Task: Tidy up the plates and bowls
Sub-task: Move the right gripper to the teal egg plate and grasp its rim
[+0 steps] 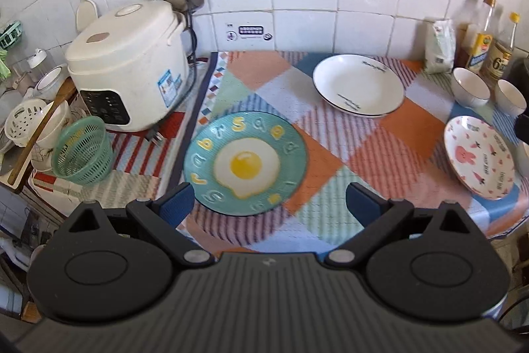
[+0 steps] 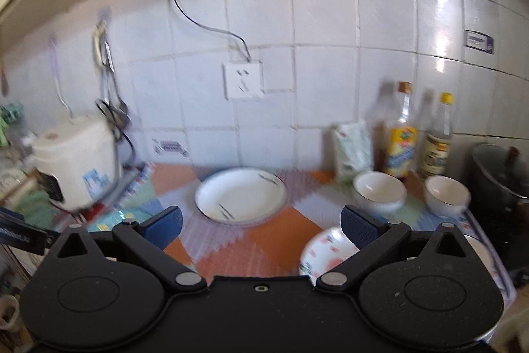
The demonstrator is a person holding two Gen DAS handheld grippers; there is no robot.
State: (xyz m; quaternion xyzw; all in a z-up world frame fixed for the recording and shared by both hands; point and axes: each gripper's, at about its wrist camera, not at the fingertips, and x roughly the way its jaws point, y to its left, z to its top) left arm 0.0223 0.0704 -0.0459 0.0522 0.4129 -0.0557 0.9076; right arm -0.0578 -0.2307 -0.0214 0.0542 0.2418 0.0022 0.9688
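**Counter and its load**

A counter is covered by a patchwork mat [image 1: 330, 161]. On the mat lie a teal egg plate [image 1: 246, 162] at front left, two stacked white plates [image 1: 358, 85] behind it, a pink rabbit plate [image 1: 479, 157] at the right edge, and two white bowls [image 1: 471, 87] [image 1: 510, 97] side by side. Behind the bowls stand a white bag [image 1: 439, 46] and two bottles [image 1: 481, 45] [image 1: 502, 55]. At left, on a striped mat [image 1: 139, 151], sit a rice cooker [image 1: 127, 68] and a green basket [image 1: 82, 151], tipped sideways.
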